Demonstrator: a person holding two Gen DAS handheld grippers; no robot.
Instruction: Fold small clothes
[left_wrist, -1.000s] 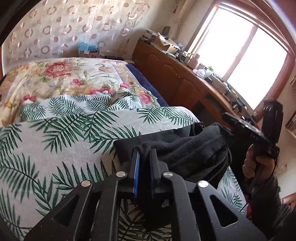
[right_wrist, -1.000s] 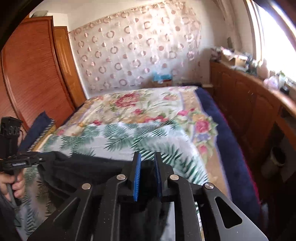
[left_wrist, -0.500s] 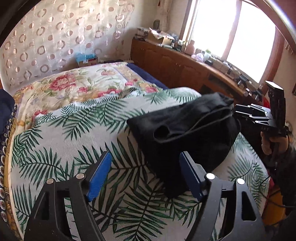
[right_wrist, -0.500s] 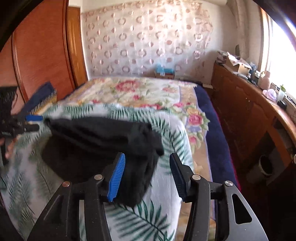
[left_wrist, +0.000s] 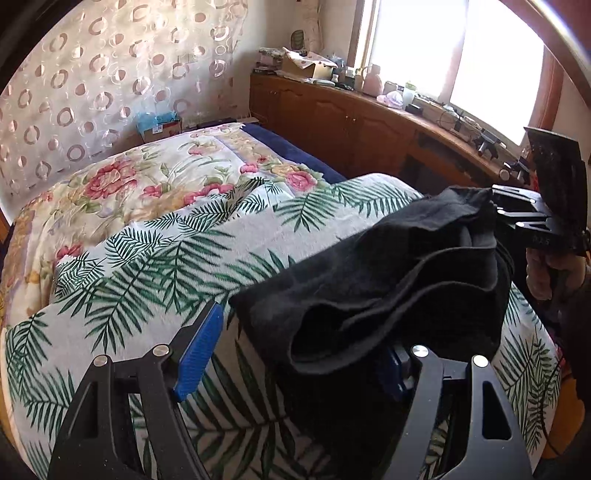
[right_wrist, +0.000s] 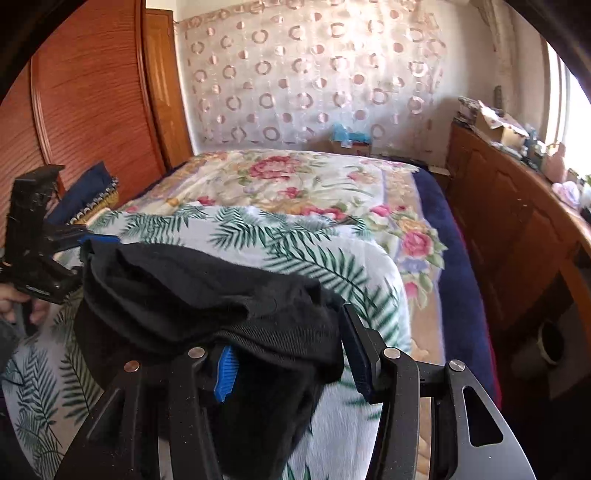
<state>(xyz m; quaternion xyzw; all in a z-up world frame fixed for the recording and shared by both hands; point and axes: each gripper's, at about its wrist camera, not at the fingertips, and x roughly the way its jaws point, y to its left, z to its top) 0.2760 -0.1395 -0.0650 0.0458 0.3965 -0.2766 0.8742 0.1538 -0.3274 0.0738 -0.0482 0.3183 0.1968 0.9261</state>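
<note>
Mid-fold regrasp: black garment (left_wrist: 388, 280) lies bunched on the palm-print blanket (left_wrist: 155, 258). Left gripper (left_wrist: 295, 354) gapes wide at its 7 o'clock corner, gripping nothing. Right gripper (right_wrist: 291, 362) is closing around the 5 o'clock edge, pads probably not pinching yet. Next: pinch both corners, lift, fold over

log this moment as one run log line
stage: regrasp | item: black garment bunched on palm-leaf blanket | left gripper: open | right gripper: closing around garment edge

The garment (left_wrist: 388, 280) is plain black. The blanket (left_wrist: 159, 258) is white with green palm fronds; the quilt (right_wrist: 295, 177) is cream with pink roses.
</note>
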